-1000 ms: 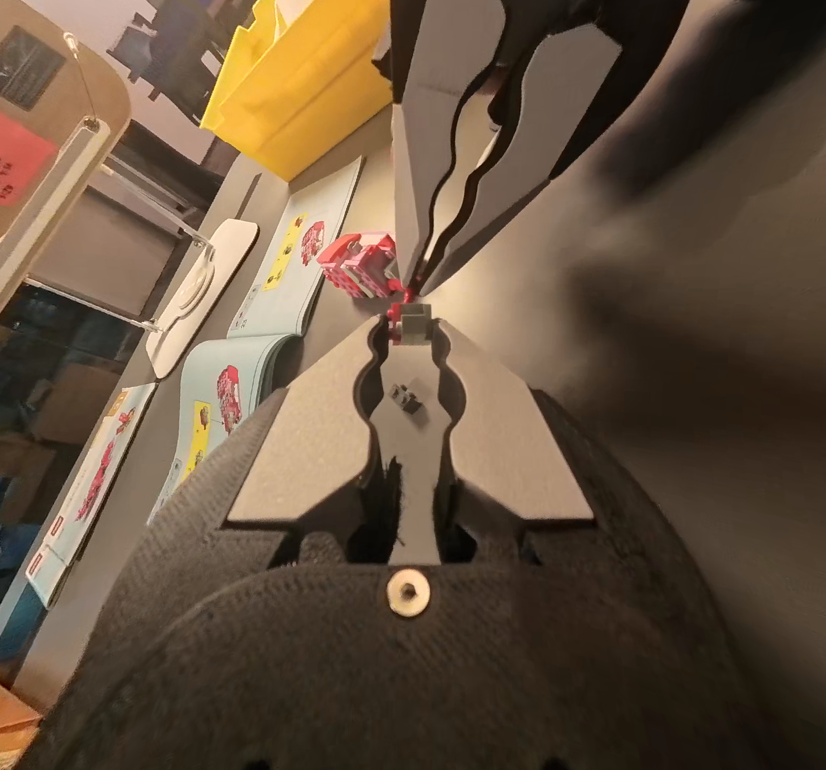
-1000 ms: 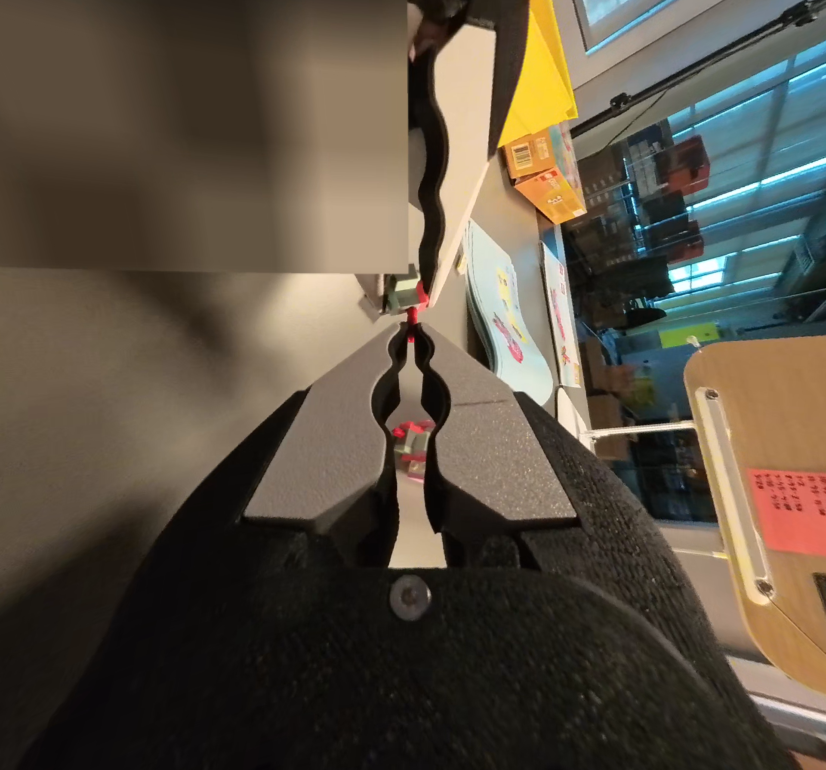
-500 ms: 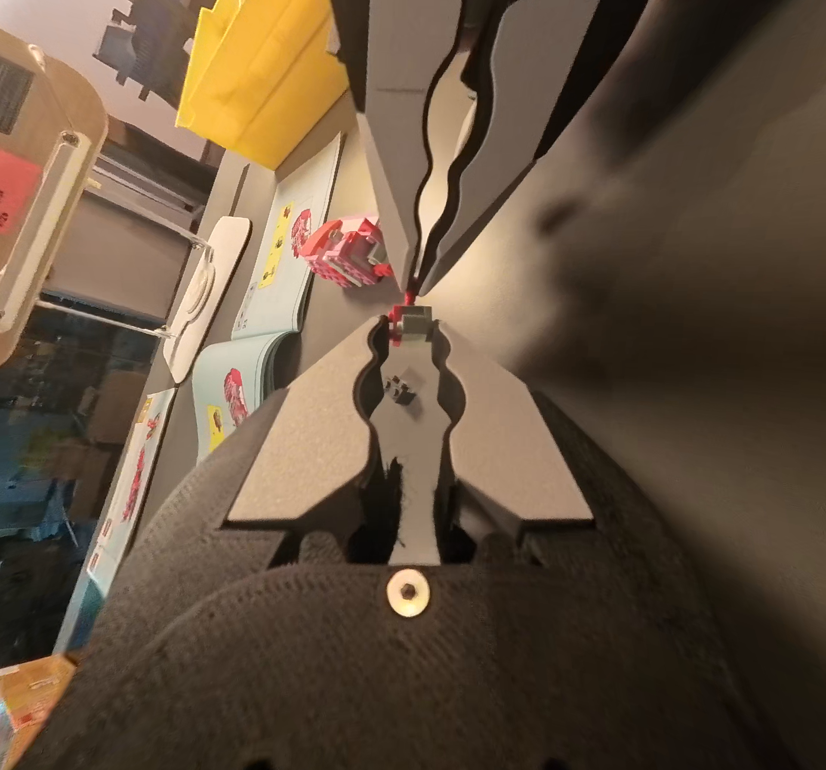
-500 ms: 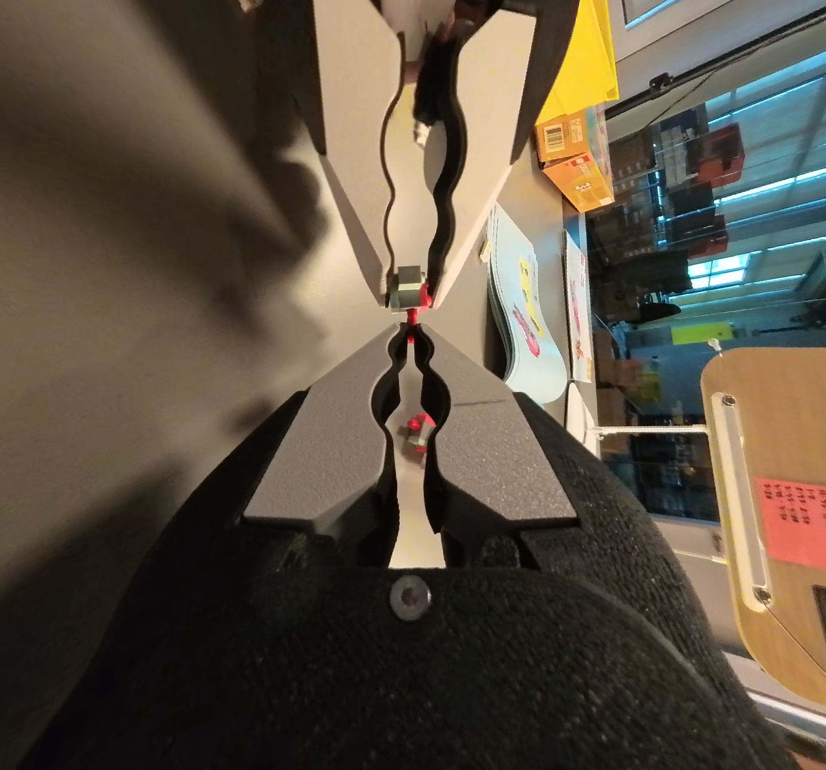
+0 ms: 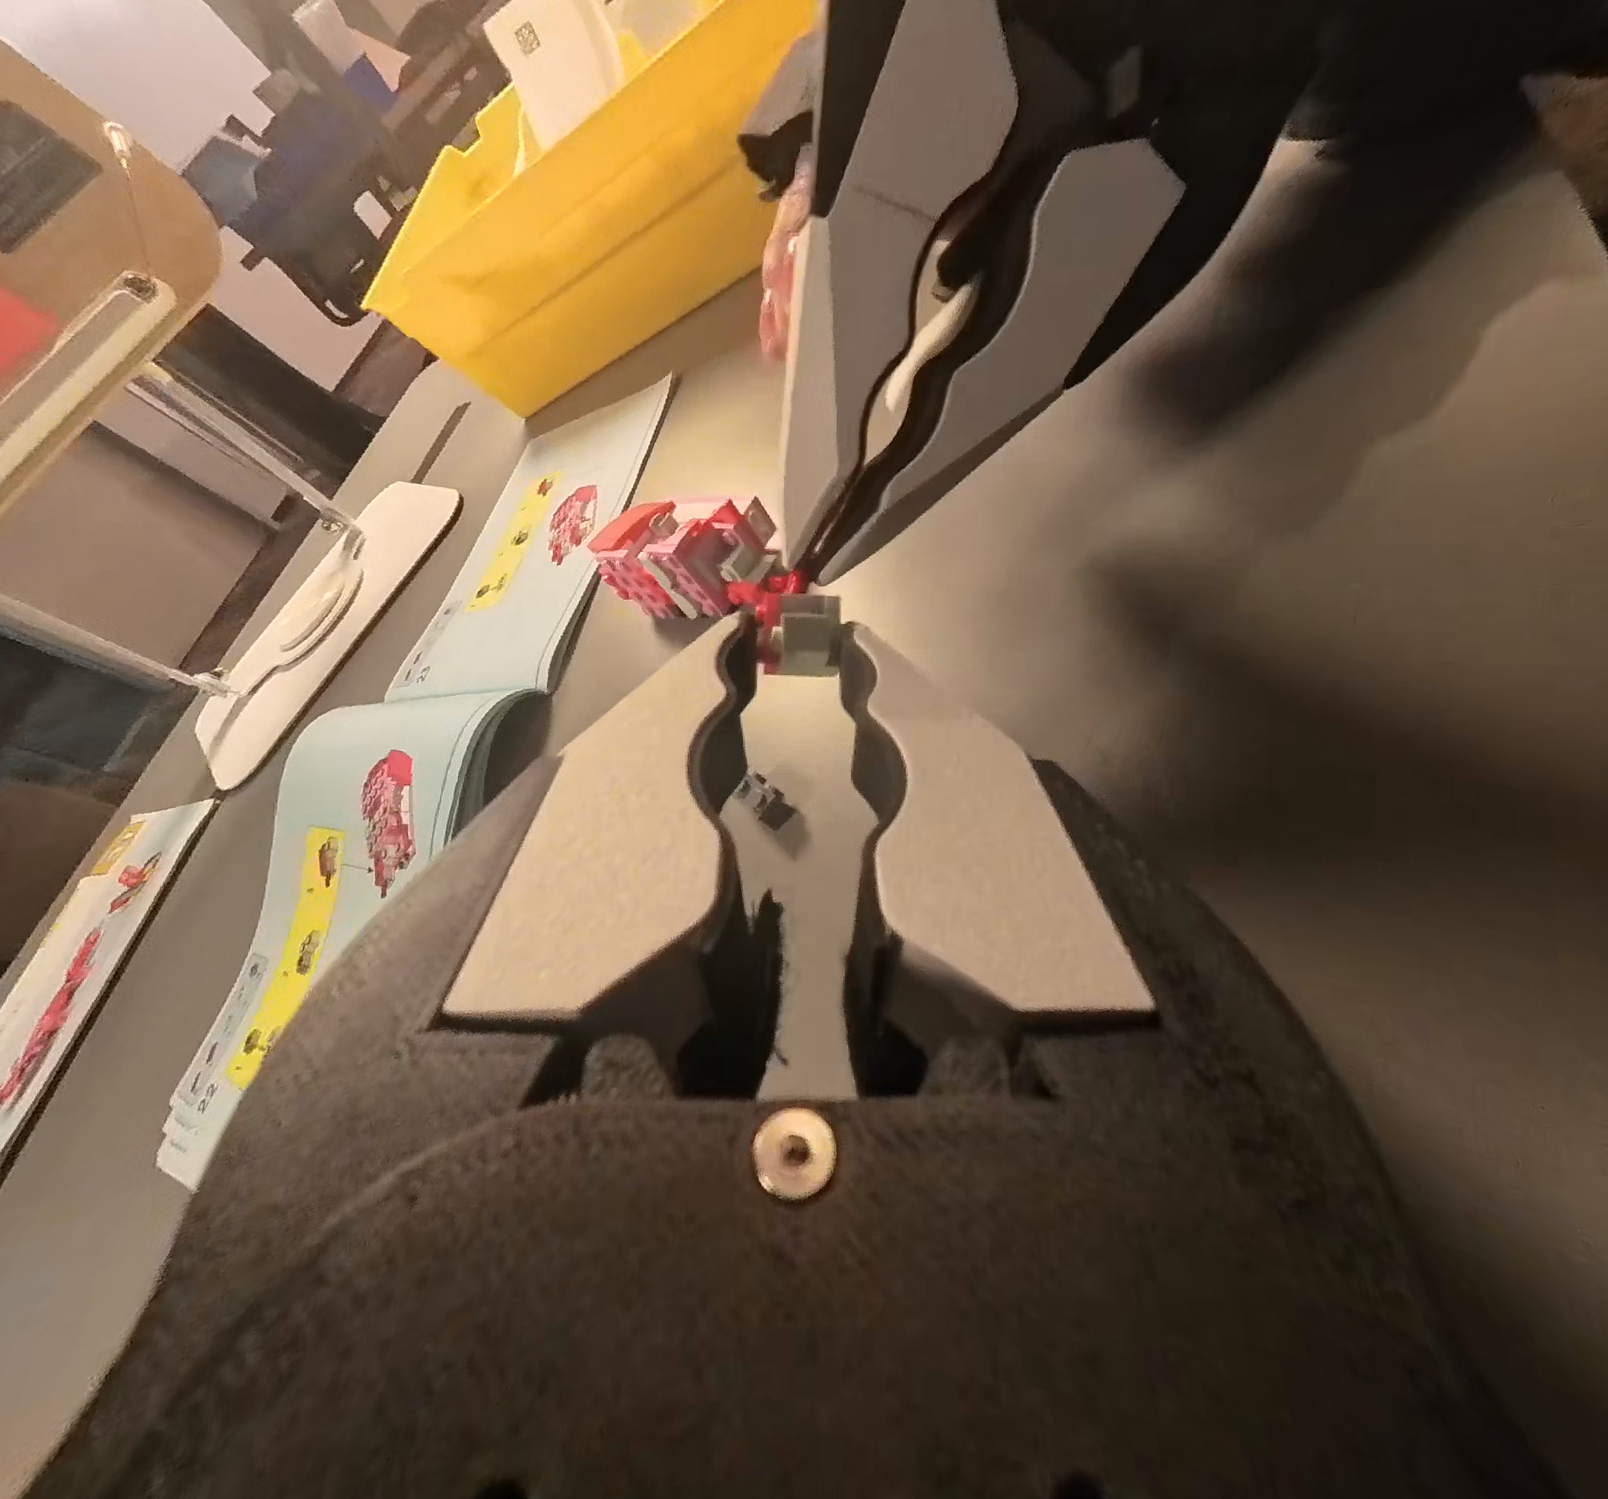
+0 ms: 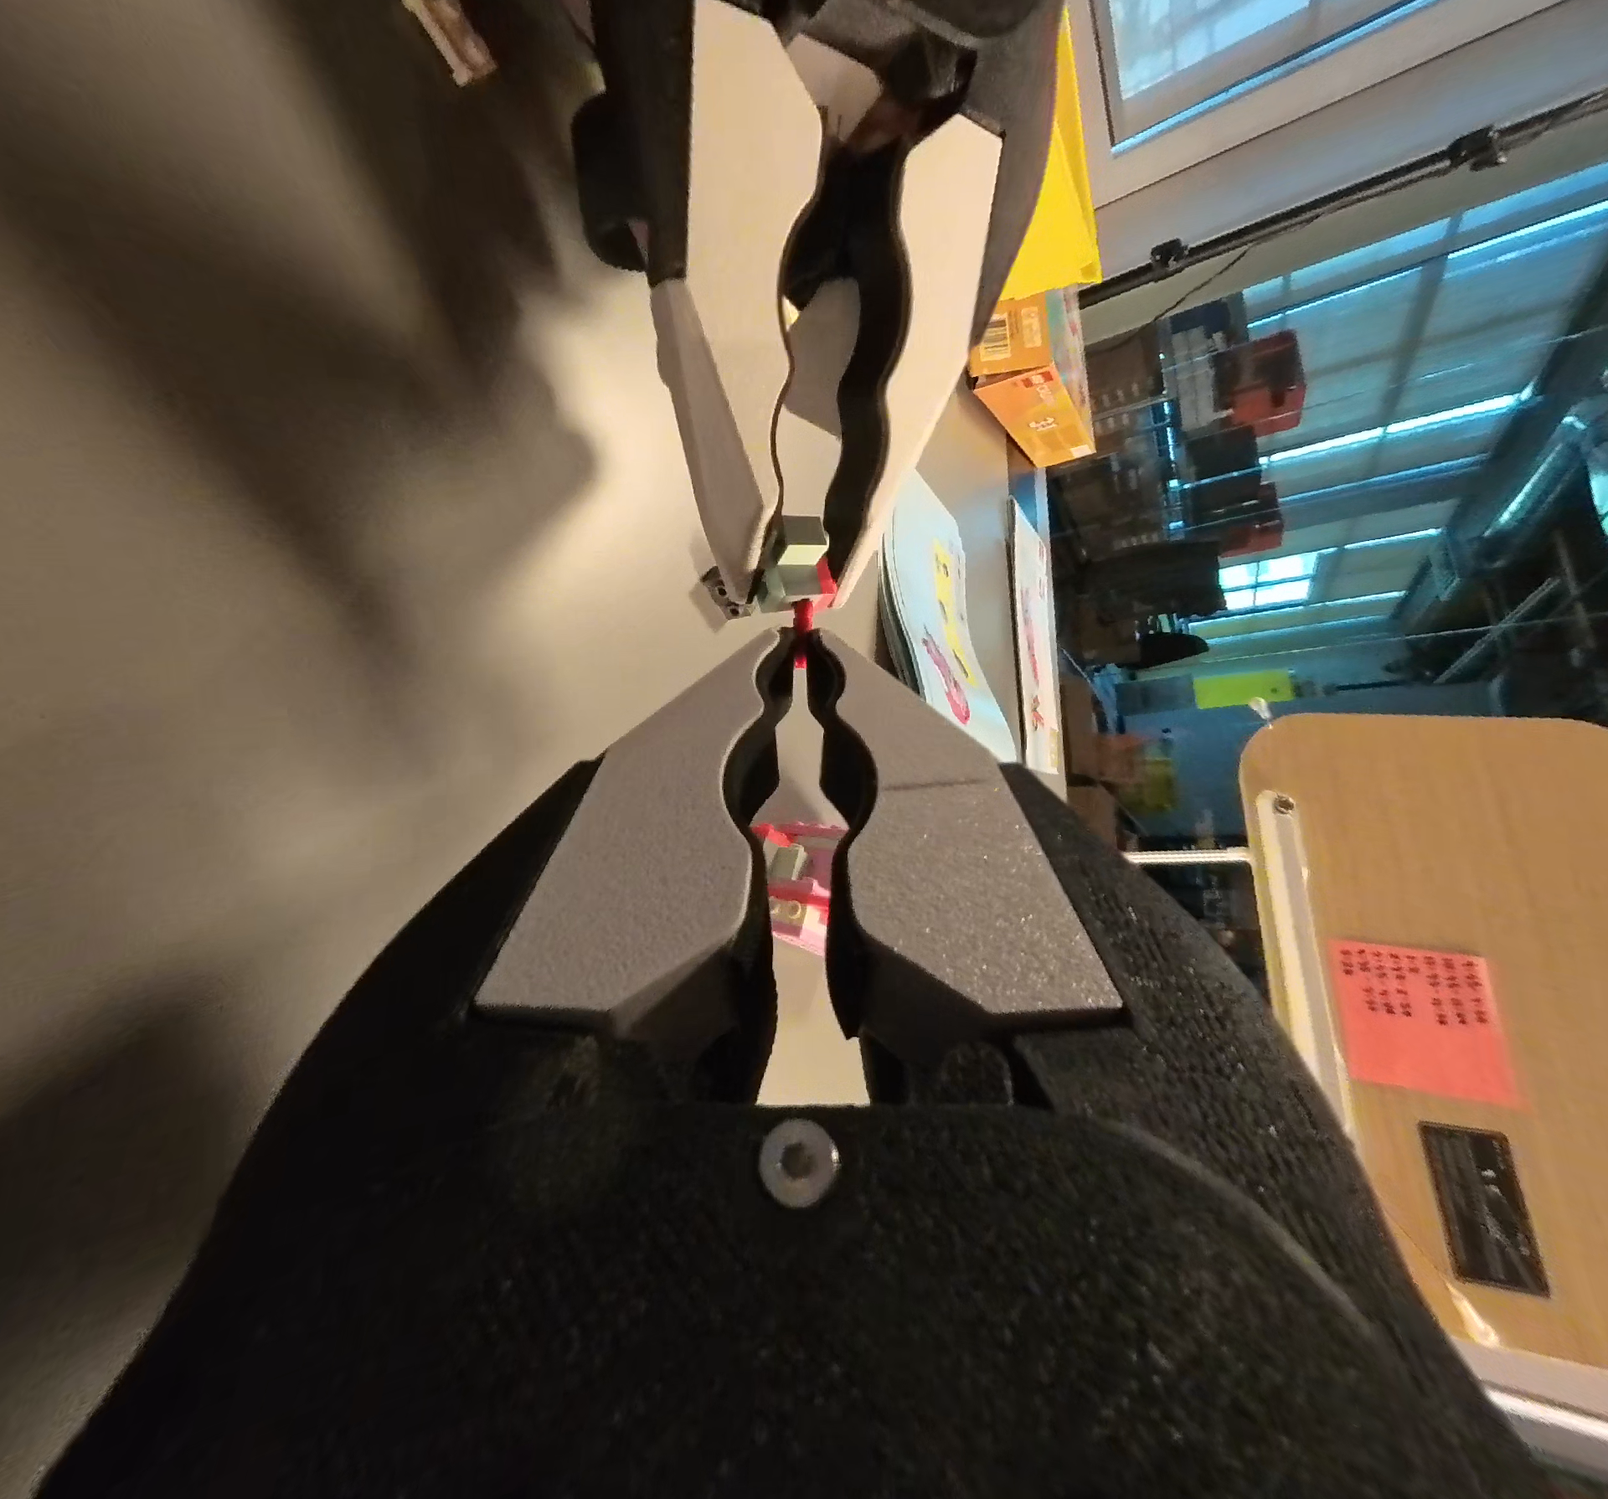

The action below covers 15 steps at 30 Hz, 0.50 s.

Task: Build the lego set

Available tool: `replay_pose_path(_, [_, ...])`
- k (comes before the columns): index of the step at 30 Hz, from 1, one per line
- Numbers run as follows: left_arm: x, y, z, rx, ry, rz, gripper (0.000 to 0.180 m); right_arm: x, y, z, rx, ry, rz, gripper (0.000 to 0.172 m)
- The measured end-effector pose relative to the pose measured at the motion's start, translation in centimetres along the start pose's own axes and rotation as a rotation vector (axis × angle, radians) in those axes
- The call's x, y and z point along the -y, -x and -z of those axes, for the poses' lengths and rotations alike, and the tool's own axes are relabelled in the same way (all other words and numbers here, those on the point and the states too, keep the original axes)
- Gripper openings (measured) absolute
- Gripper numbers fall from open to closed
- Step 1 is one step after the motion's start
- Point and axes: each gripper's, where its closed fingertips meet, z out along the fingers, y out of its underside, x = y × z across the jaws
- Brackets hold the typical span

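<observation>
- A grey tabletop [image 5: 1218, 674] is seen, with a yellow bin [image 5: 609, 222] at 11 o'clock and an open instruction booklet [image 5: 539, 587] at 9 o'clock.
- The left gripper [image 5: 805, 639] is clamped on a small grey brick [image 5: 811, 638].
- The right gripper [image 6: 800, 657] is pinched shut on a red piece [image 6: 802, 646] joined to that brick, at 12 o'clock, tip to tip.
- A pink brick model [image 5: 687, 557] lies at 10 o'clock; since half a second ago the view has tilted.

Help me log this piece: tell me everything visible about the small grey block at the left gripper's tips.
The grey block is a small boxy plastic toy brick with a red piece on one side. It sits clamped between the left gripper fingertips, above the table. The right gripper pinches the thin red piece.
</observation>
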Motion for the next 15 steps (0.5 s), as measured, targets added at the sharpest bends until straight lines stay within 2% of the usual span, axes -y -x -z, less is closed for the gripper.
replay_pose_path(6, [-0.36, -0.25, -0.30, 0.002, 0.024, -0.039, 0.017, -0.27, 0.44, -0.02, 0.028, 0.006, -0.006, 0.000])
replay_pose_path(15, [-0.71, -0.60, -0.71, 0.042, 0.086, -0.164, 0.017, -0.56, 1.07, 0.09, 0.168, -0.073, -0.292, 0.000])
